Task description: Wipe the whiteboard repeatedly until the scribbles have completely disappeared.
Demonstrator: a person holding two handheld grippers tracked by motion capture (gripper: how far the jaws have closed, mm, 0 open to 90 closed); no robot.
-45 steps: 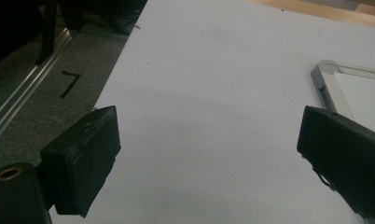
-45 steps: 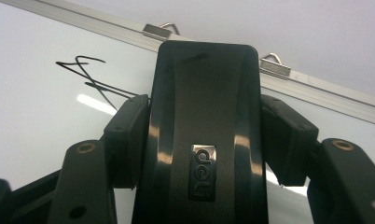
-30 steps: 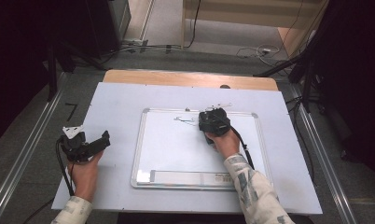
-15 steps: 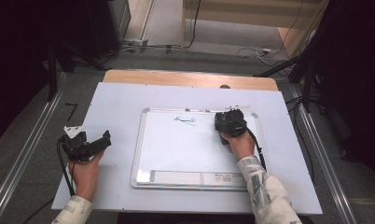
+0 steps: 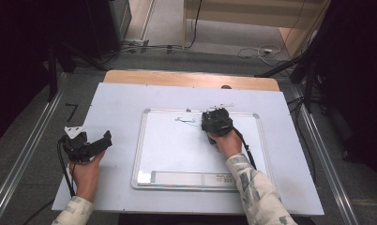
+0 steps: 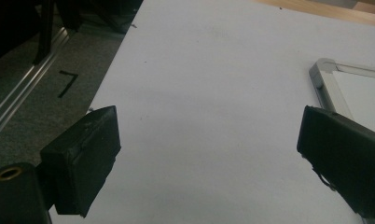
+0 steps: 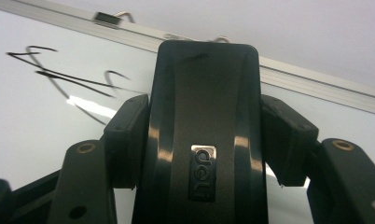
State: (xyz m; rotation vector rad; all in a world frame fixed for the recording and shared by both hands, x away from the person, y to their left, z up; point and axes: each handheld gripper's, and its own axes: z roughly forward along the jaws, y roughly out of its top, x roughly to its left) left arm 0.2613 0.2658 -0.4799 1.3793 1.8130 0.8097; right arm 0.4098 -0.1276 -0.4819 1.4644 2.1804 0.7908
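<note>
A whiteboard (image 5: 177,150) in a silver frame lies flat in the middle of the white table (image 5: 116,103). Black pen marks (image 5: 185,121) sit near its far edge. My right gripper (image 5: 217,121) hovers on the board just right of those marks, shut on a black board eraser (image 7: 204,84) that stands between its pads (image 7: 127,140). In the right gripper view the pen marks (image 7: 69,79) lie to the left of the eraser. My left gripper (image 5: 100,143) rests at the table's left side, open, with nothing between its jaws (image 6: 209,154).
A wooden board (image 5: 191,78) borders the table's far edge. A pale strip (image 5: 191,178) runs along the whiteboard's near edge. Metal rails (image 5: 22,159) flank the table on the floor, and cables lie beyond it. The whiteboard's corner (image 6: 323,74) is to the right of the left gripper.
The right gripper with the eraser swung right along the board's far edge, then came back left close to the pen marks. The left gripper stayed where it was.
</note>
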